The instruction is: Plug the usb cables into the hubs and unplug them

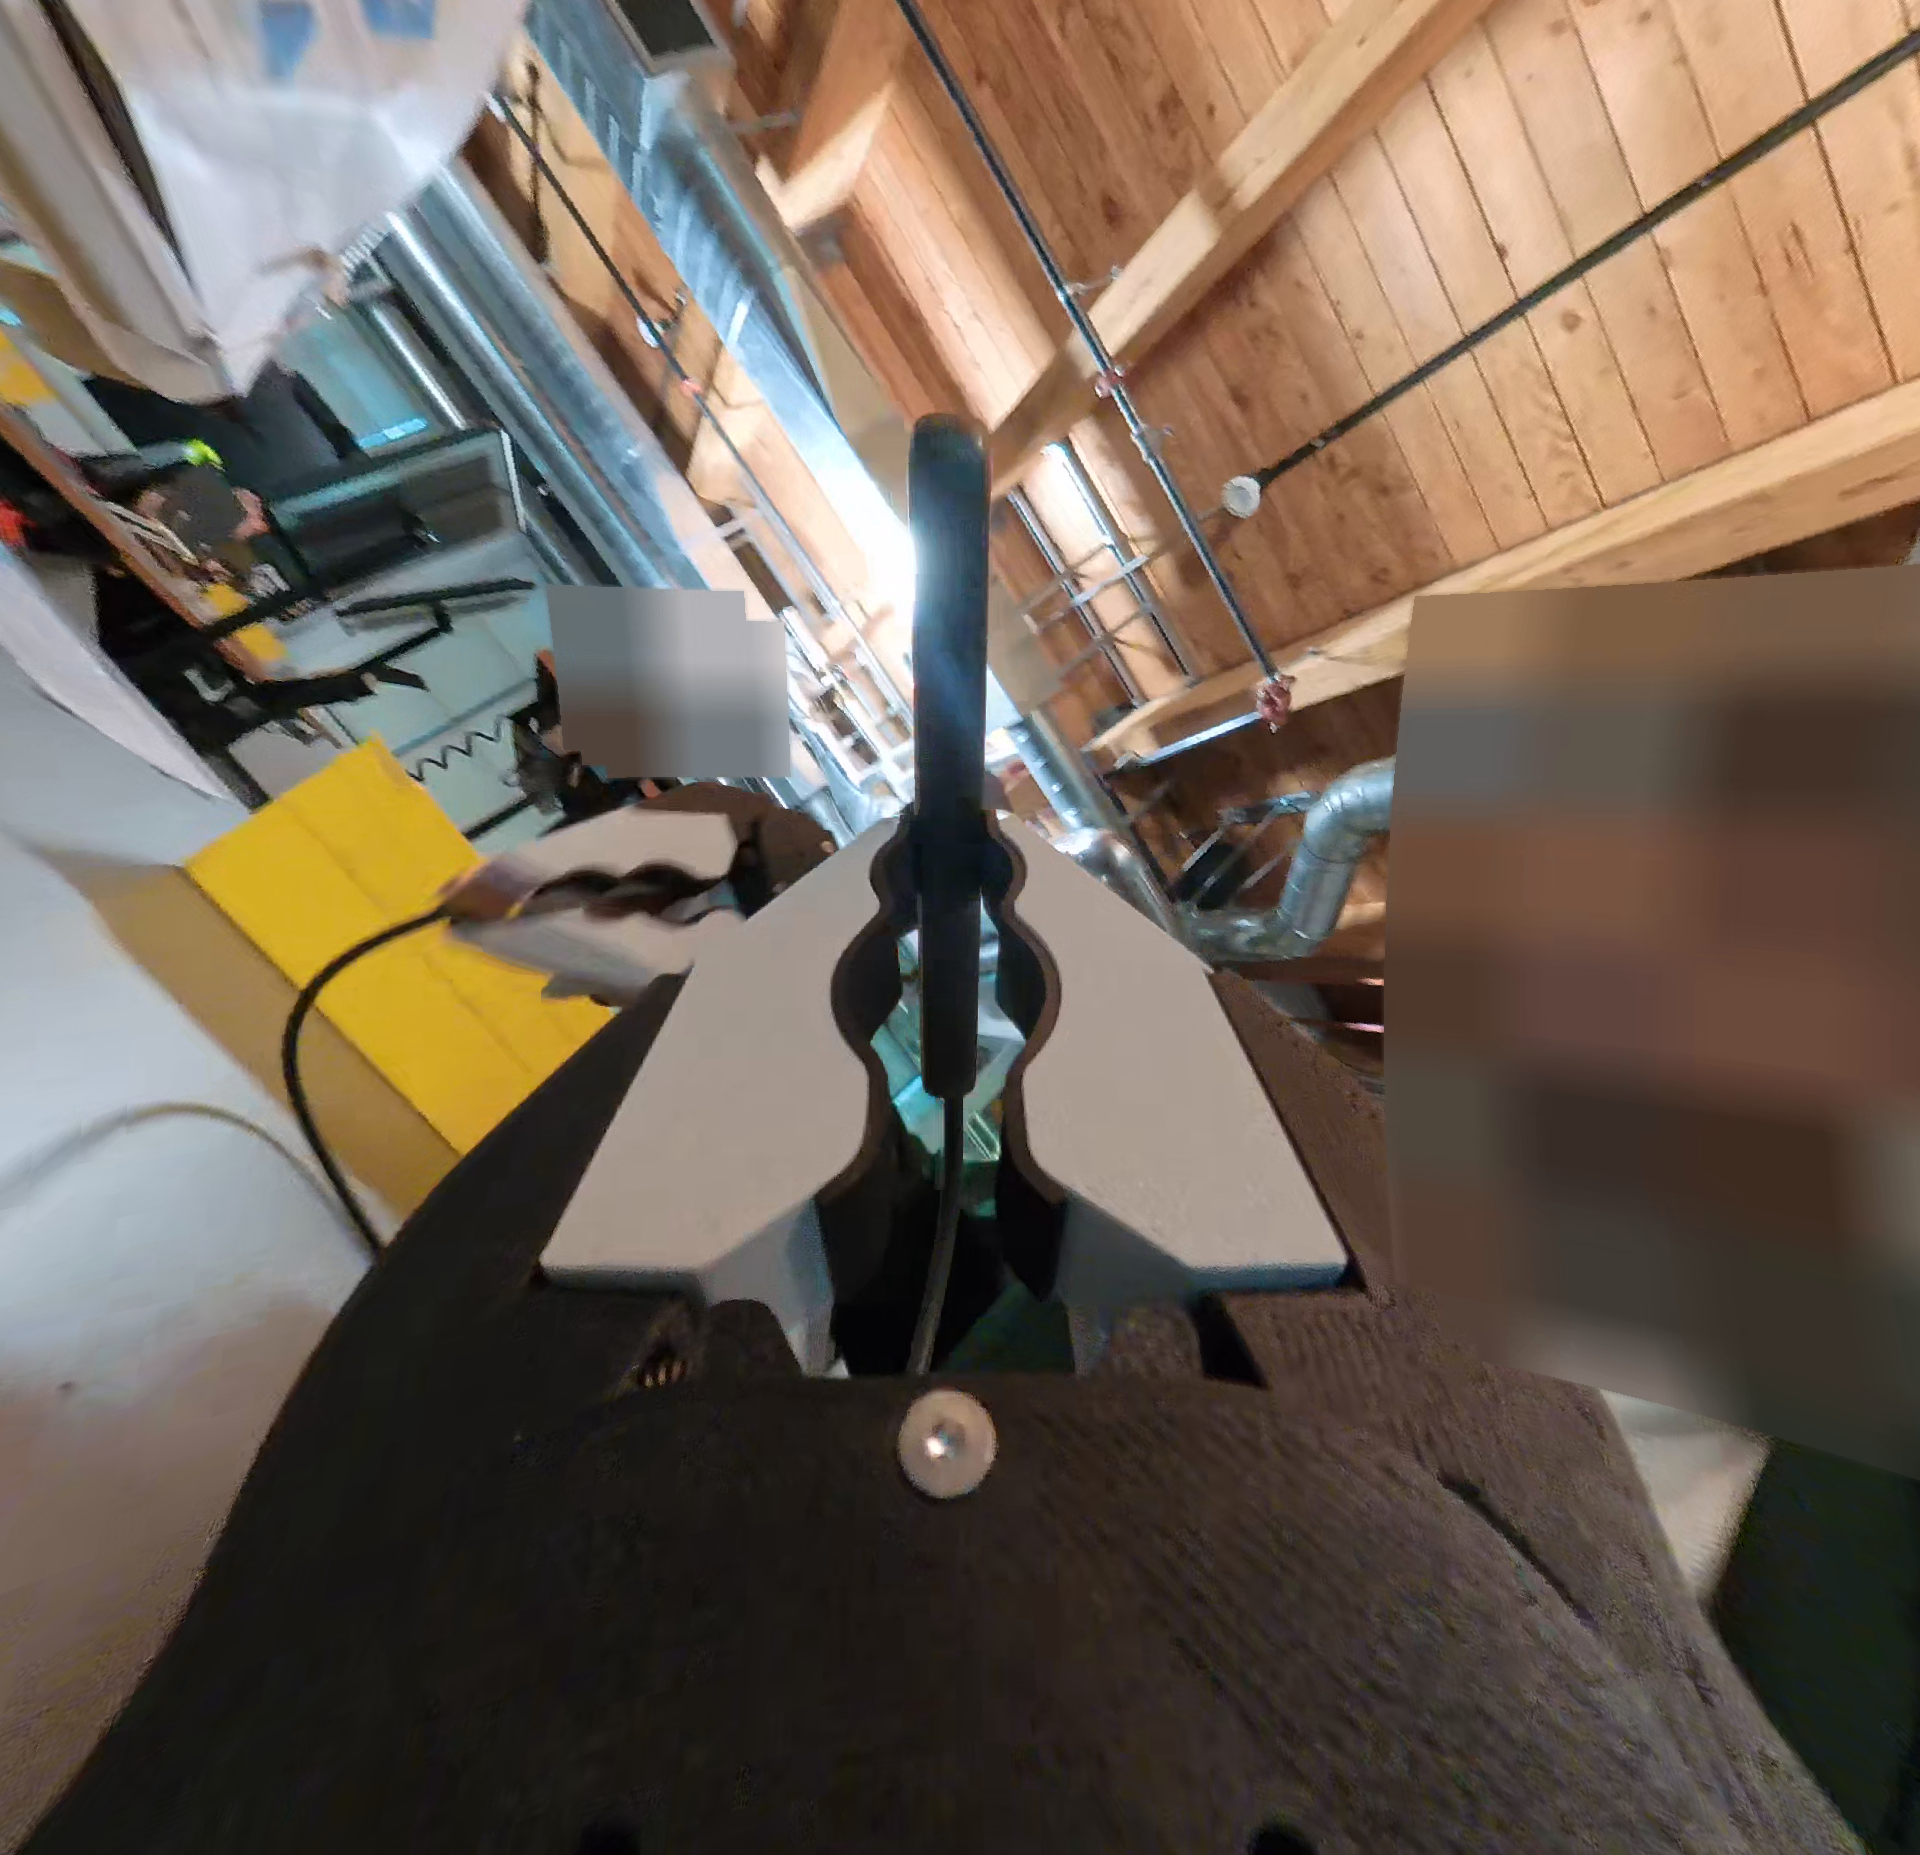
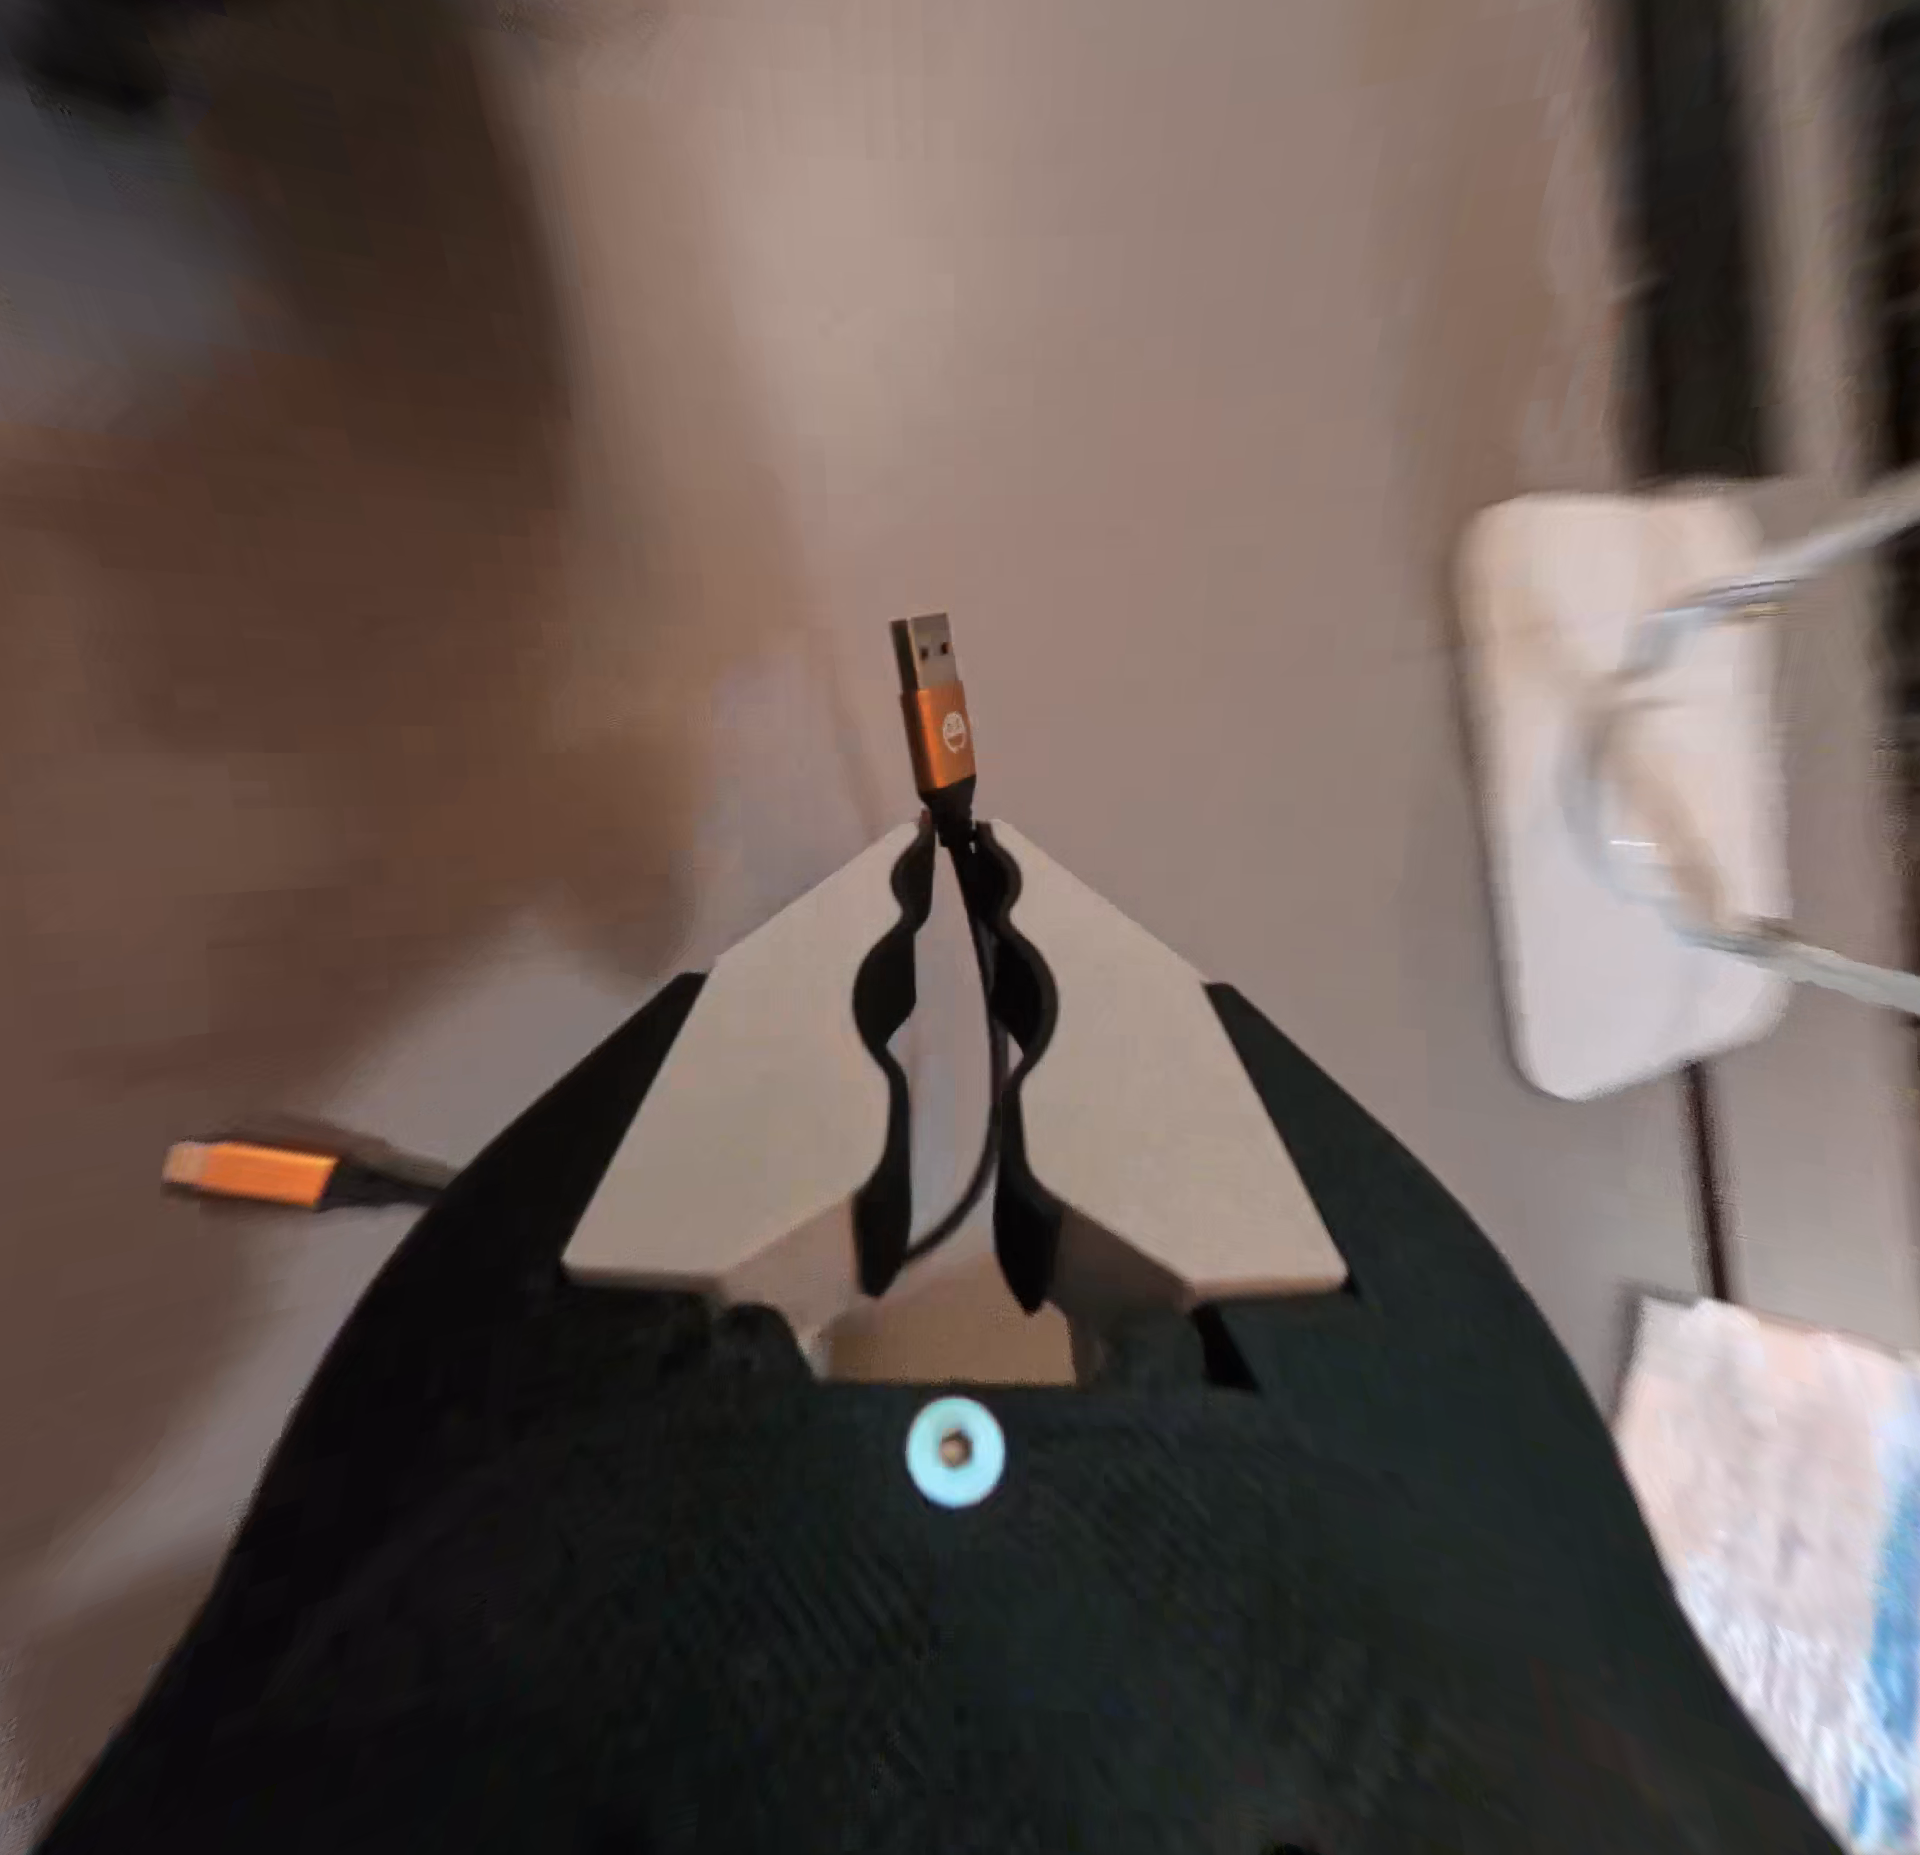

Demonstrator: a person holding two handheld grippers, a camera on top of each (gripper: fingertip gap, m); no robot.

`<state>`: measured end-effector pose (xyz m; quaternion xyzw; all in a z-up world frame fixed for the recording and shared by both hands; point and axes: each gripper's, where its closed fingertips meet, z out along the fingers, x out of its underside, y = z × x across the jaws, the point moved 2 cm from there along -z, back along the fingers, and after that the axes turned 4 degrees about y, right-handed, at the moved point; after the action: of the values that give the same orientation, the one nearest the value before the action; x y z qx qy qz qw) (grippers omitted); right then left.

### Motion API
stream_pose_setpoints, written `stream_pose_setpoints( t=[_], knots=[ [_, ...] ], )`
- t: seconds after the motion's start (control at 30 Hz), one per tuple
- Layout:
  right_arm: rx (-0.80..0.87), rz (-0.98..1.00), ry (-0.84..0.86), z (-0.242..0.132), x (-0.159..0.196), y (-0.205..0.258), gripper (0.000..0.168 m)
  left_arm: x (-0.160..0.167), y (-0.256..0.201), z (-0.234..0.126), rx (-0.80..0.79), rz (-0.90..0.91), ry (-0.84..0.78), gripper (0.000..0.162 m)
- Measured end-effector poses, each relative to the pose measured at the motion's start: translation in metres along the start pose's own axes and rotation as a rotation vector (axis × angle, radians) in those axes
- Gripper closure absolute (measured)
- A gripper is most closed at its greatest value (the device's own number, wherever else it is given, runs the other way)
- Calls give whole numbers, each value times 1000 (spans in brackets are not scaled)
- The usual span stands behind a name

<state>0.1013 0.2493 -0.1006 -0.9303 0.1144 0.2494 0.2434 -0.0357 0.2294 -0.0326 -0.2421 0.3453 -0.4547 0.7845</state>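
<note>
Plug (image 2: 928,704), orange, stands free just past the right gripper (image 2: 951,829), whose fingers pinch its cable (image 2: 987,1026). The left gripper (image 1: 945,829) clamps a black hub (image 1: 945,662), raised toward the ceiling. A second orange plug (image 2: 249,1177) lies on the counter (image 2: 1195,351). We judge plug and hub not yet mated; insertion and removal remain.

ceiling (image 1: 1455,247): bare wood planks above the left claw | pipe (image 1: 1340,849): shiny metal | black hub (image 1: 948,745) in the left claw: smooth plastic | plug (image 2: 938,709) at the right claw's tip: shiny orange metal shell, silver metal end | white hub (image 2: 1538,818), right of it: smooth plastic
</note>
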Motion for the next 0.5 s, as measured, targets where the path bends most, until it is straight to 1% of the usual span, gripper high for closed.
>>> stream_pose_setpoints(
  t=[0.07, 0.13, 0.17, 0.23, 0.33, 0.43, 0.5],
  knots=[
    [227, 57, -155, -36, -17, -13, 163, 9, 0, 5, 7, -5, 44, 153],
    [427, 60, -267, -66, -23, -15, 163, 16, 4, 8, -6, -5, 68, 153],
    [514, 37, -289, -76, -21, -13, 163, 18, 5, 9, -10, -12, 74, 153],
    [648, -54, -273, -82, -13, -4, 162, 22, 8, 11, -21, -22, 87, 153],
    [735, -236, -199, -76, 1, 13, 163, 30, 11, 16, -47, -2, 131, 153],
    [780, -325, -161, -79, 4, 17, 163, 36, 16, 20, -106, 57, 172, 153],
    [829, -389, -135, -87, 2, 15, 163, 40, 12, 22, -80, 57, 186, 153]
  ],
)
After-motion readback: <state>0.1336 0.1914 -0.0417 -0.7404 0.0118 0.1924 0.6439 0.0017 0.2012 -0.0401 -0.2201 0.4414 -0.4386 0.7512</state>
